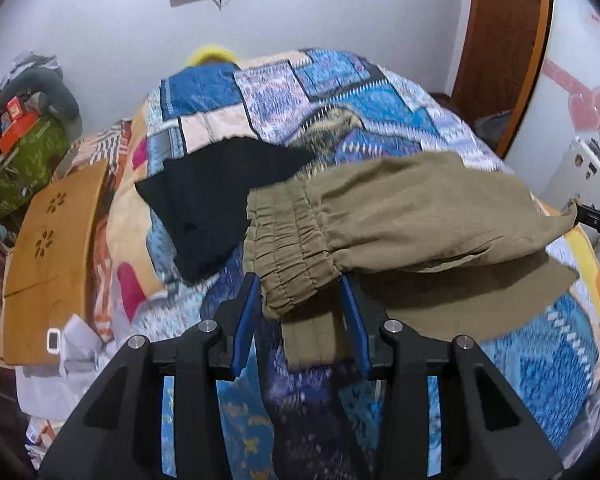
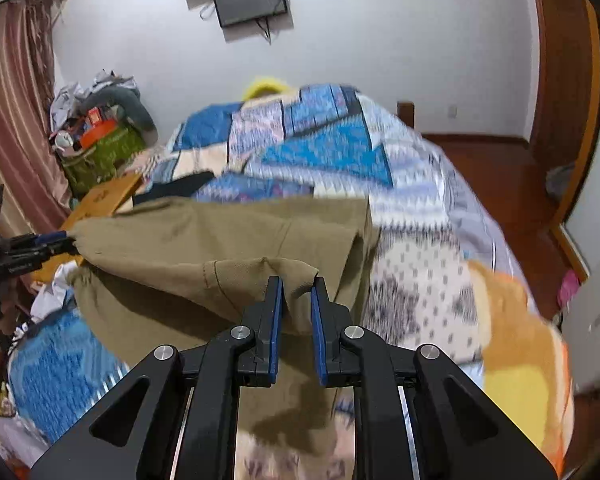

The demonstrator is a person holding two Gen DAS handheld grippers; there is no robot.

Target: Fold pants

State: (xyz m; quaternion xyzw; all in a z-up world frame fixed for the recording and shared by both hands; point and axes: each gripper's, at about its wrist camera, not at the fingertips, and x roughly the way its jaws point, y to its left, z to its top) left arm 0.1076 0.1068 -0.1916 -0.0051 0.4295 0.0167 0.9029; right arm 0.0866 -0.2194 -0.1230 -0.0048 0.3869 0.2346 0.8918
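Over the patchwork bedspread (image 1: 380, 92) hang olive pants (image 1: 400, 216), waistband clamped in the left gripper (image 1: 300, 292), hem pinched by the right gripper (image 2: 298, 292).

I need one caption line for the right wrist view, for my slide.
Right gripper shut on a hem of the olive pants, held above the patchwork quilt; left gripper holds the far end.

Both fisheye views are evenly and softly lit, moderately bright, with no visible lamp or glare. Motion blur smears the quilt (image 1: 340, 92) pattern, most strongly in the right wrist view. The pants (image 2: 204, 236) cast a soft shadow below. Straight lines such as the door frame (image 1: 540, 60) bow near the edges, and the corners fall to black.
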